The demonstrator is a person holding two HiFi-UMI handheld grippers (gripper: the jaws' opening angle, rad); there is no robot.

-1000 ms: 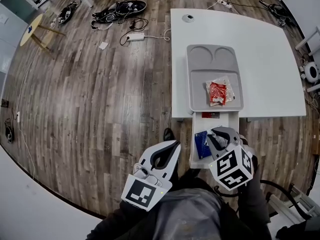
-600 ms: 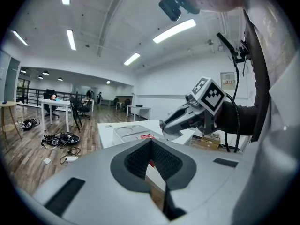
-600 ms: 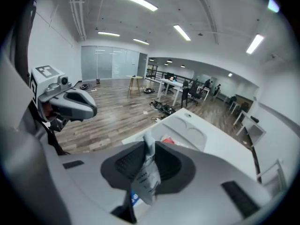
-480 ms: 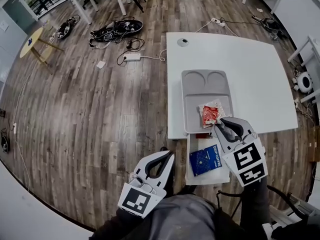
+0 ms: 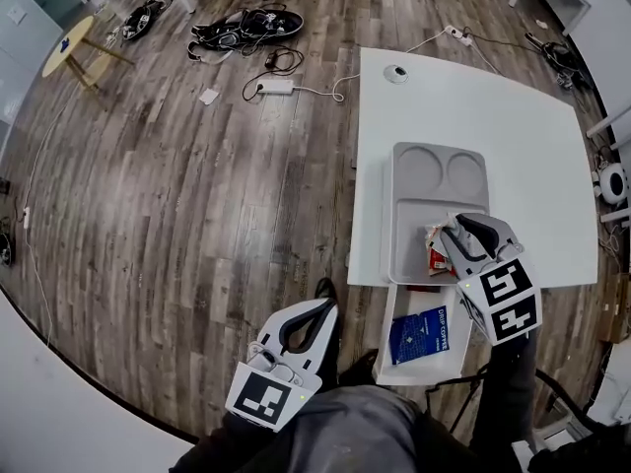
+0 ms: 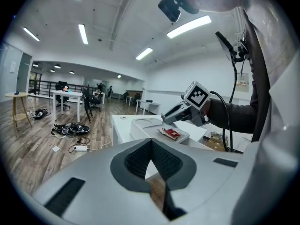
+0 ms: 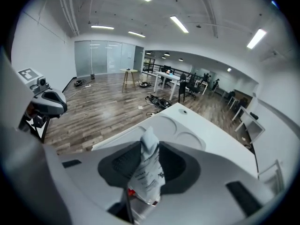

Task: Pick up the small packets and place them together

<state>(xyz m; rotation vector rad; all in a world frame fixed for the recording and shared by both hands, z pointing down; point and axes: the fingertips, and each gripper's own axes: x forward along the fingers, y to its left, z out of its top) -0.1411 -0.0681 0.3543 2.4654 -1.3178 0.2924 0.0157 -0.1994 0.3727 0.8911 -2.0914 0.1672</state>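
- Opening the right tongs point(image 5: 446, 239) around a white packet point(image 7: 149, 165), upright between the pads and apparently pinched by them at this instant.
- Hovering over the near end of the grey tray point(image 5: 419, 180) on the white surface point(image 5: 513, 126), just beside the red packet point(image 5: 437, 261) already lying there.
- Holding the left tongs point(image 5: 314, 313) clenched on nothing, low by the lap, well apart from the tray.
- Judged as the release step: red packet down, white packet being let go, blue packet point(image 5: 422, 333) yet to be fetched from the lower white ledge point(image 5: 424, 372) below the surface's near edge.
- Hard to tell from the head view whether touching the tray floor or hanging just above it, with the tongs' own body in the way.
- Risk of dropping from a height: a light, crumpled sachet, likely to flutter or bounce away from the red one, or slip over the tray's near rim toward the ledge.
- Risk of clinging to one ribbed pad while opening, then being dragged off on withdrawal.
- Risk of nudging the red packet when pulling back, scattering the pair.
- Probably safer: lowering to contact, opening fully, lifting straight up.
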